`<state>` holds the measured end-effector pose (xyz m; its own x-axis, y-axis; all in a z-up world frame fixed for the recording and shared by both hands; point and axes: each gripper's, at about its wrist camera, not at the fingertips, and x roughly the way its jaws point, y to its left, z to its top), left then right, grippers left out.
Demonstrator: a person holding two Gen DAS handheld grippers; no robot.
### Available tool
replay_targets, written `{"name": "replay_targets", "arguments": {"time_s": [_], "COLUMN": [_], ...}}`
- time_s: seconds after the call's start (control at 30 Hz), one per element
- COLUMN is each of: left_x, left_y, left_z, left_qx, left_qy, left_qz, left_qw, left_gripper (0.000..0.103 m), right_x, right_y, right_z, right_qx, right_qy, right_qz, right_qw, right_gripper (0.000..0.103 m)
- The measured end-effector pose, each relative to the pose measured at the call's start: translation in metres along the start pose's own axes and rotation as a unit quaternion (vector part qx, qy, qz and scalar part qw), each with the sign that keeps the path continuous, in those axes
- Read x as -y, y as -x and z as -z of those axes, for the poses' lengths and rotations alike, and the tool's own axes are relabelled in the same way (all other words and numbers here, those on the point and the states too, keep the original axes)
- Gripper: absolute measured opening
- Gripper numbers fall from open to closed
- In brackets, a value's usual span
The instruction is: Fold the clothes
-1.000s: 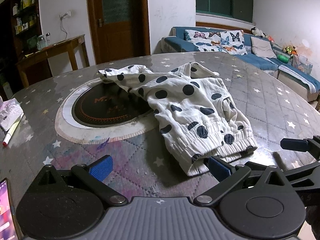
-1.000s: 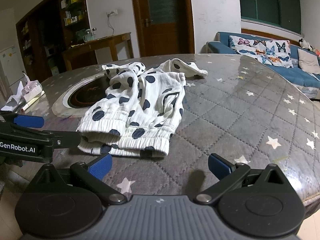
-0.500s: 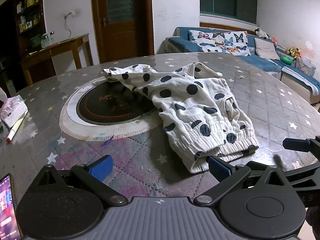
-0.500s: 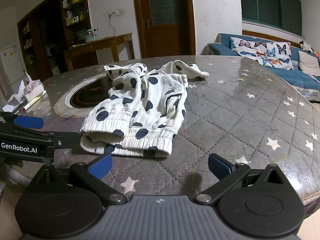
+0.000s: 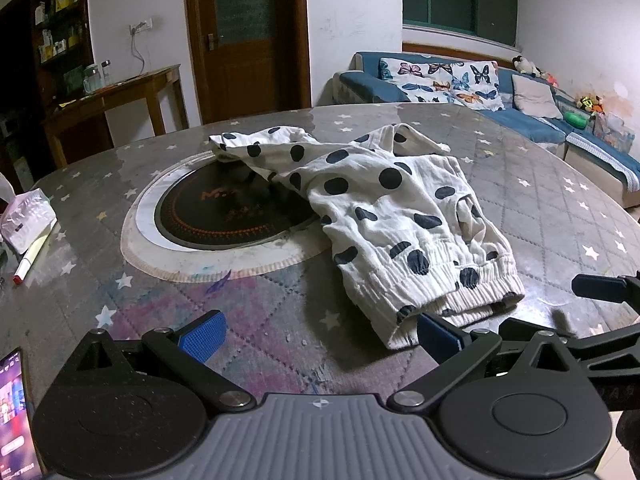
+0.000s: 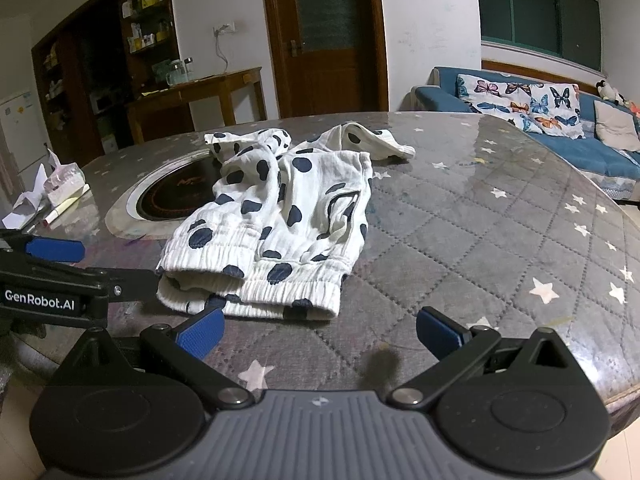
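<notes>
We hold both grippers low at the near edge of the table (image 6: 500, 240), fingers spread wide and clamped on nothing. Ahead of us lie the polka-dot trousers (image 5: 384, 216), white with dark spots, crumpled and not yet squared up: the ribbed waistband (image 6: 256, 280) faces us, and the legs trail away toward the far side, one of them draped over the round black hotplate (image 5: 224, 216) set into the table. Seen from the left gripper (image 5: 320, 338), the waistband sits just ahead and to the right, its near corner right beside the right-hand blue pad (image 5: 438, 338); whether pad and cloth touch we cannot tell. From the right gripper (image 6: 318, 332), the waistband lies just ahead and to the left, its edge close to the left-hand pad (image 6: 198, 332), with bare quilted table in front of the right-hand one. We judge that we are at the start of the fold, reaching for a first hold on the waistband. The next move likely calls for each gripper to slide forward onto a corner of the waistband, close on all its layers, and then lift and draw the trousers flat, clear of the hotplate, so the legs can be laid one over the other.
</notes>
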<state>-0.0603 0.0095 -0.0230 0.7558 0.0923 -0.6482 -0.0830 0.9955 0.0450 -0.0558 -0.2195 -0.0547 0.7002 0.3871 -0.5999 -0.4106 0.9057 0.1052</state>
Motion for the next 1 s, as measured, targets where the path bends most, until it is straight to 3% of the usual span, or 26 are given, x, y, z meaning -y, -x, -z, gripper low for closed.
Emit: {"name": "replay_targets", "arguments": {"time_s": [1.0], "left_x": [-0.002], "left_y": [-0.017], "left_z": [-0.032], "left_qx": [-0.001], "left_qy": [0.002], "left_qz": [0.004], "left_qw": [1.0000], "left_gripper": [0.103], "right_x": [0.007], "right_y": [-0.022], "right_z": [-0.021], "right_qx": [-0.008], "right_qy": [-0.012], "right_qz": [-0.009], "right_qw": [1.000], "right_gripper": [0.103]}}
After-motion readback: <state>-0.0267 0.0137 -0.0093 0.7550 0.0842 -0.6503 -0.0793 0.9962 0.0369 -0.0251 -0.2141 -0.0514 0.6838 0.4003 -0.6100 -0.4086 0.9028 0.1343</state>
